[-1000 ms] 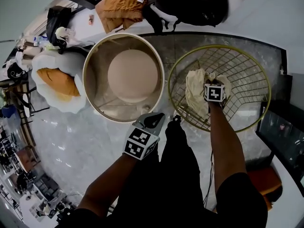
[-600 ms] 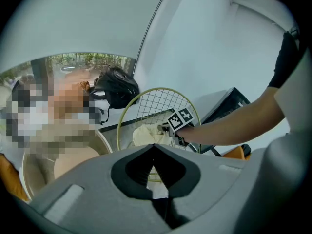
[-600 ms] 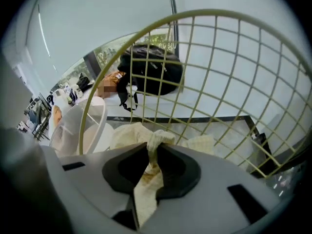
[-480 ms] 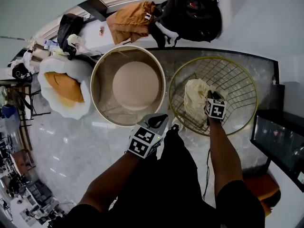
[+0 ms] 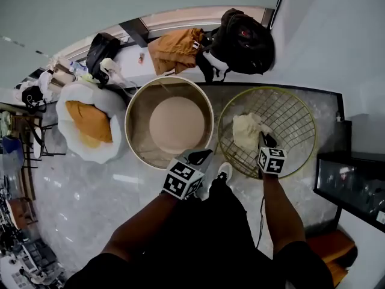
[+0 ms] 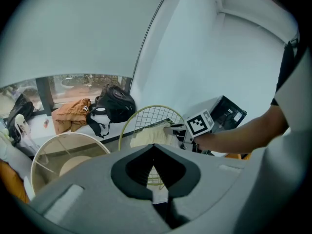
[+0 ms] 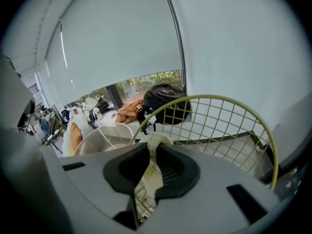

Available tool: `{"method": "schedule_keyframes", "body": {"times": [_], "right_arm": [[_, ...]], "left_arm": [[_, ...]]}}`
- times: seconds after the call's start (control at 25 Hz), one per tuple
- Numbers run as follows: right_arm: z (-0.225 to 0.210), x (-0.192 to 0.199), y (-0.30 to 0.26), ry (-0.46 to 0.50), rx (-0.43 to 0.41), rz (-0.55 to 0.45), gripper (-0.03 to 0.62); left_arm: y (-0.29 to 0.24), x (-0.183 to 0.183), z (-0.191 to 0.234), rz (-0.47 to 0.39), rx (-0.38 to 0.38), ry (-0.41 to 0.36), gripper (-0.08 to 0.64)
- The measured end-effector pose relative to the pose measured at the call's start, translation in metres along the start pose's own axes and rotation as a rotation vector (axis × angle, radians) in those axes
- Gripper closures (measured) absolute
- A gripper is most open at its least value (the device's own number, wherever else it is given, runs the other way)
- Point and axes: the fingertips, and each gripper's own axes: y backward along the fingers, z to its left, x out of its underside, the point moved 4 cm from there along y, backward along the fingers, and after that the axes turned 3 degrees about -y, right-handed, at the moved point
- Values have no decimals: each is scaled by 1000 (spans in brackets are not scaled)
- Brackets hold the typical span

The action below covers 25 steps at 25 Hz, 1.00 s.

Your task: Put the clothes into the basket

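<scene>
A cream cloth hangs over the inside of the yellow wire basket. My right gripper is at the basket's near side, shut on the cloth's edge. In the right gripper view the cloth runs pinched between the jaws of the right gripper, which have just been closing on it. My left gripper hovers by the near rim of the round white basket, shut and holding nothing. In the left gripper view its tips meet, with the cloth and yellow wire basket beyond.
An orange garment and a black backpack lie on the ledge behind the baskets. A white bag with something orange sits at left. A black box stands at right. The person's black-clad legs and shoe are below.
Both grippers have come up. The right one pulled back from the middle of the wire basket toward its near rim, drawing the cream cloth up with it.
</scene>
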Motion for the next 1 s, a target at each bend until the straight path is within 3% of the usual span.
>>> {"method": "schedule_keyframes", "body": {"times": [0.24, 0.4, 0.72, 1.0], "right_arm": [[57, -34, 68, -14, -43, -140, 535], [97, -48, 114, -17, -73, -203, 535], [174, -57, 190, 33, -144, -290, 535], [244, -28, 229, 57, -187, -305, 535]], "left_arm": [[72, -17, 15, -124, -45, -34, 560], [124, -14, 8, -191, -35, -33, 560], [195, 31, -14, -259, -9, -15, 560], [232, 66, -8, -283, -5, -24, 560]]}}
